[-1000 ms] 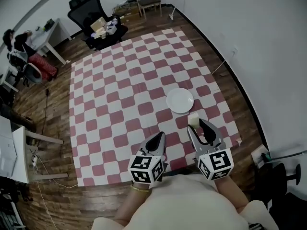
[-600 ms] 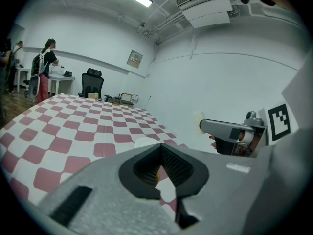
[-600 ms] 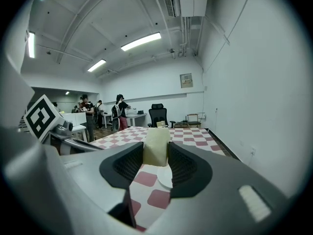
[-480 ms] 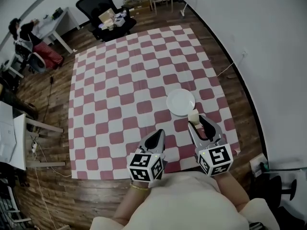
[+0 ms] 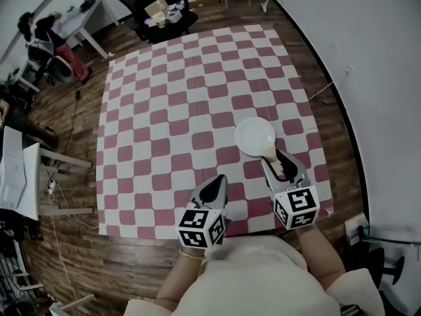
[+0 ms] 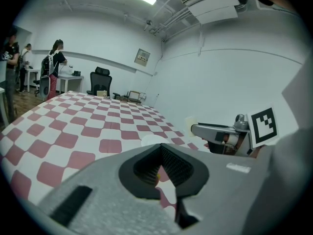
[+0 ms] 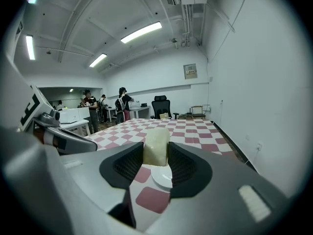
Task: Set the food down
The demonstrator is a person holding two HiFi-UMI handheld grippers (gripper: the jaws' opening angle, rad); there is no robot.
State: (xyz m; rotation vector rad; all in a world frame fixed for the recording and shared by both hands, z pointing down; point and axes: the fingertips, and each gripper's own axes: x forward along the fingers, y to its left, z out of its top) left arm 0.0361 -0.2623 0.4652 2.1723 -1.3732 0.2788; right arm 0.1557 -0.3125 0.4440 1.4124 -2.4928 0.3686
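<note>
The person's pale top fills the bottom of the head view, with both marker cubes just ahead of it. The left gripper (image 5: 217,184) hangs at 11 o'clock from the body. Its jaws are clenched to a point with nothing in them, which the left gripper view (image 6: 159,168) confirms: the ribbed pads meet and only cloth shows past them.

The right gripper (image 5: 275,160) sits at 1 o'clock from the body, well apart from the left one. Its jaws grasp the food (image 5: 268,151), a pale yellowish block. In the right gripper view (image 7: 156,161) the food (image 7: 156,147) stands upright between the two dark pads, pinched on both sides, its top rising above them. From the left gripper's camera the same block (image 6: 190,124) shows at the tip of the other gripper (image 6: 220,133).

The white plate (image 5: 253,135) lies on the red-and-white checked cloth (image 5: 164,124), at 11 o'clock from the right jaws. The food is over the plate's rim at about its 5 o'clock edge. The right gripper view shows the plate (image 7: 162,176) below the block; whether they touch cannot be told.

The cloth is spread over a wooden floor (image 5: 79,242). At its far edge, near 11 o'clock, stands a black office chair (image 5: 154,5) loaded with boxes. Farther left a person (image 5: 43,31) sits at a white desk (image 5: 85,18).
</note>
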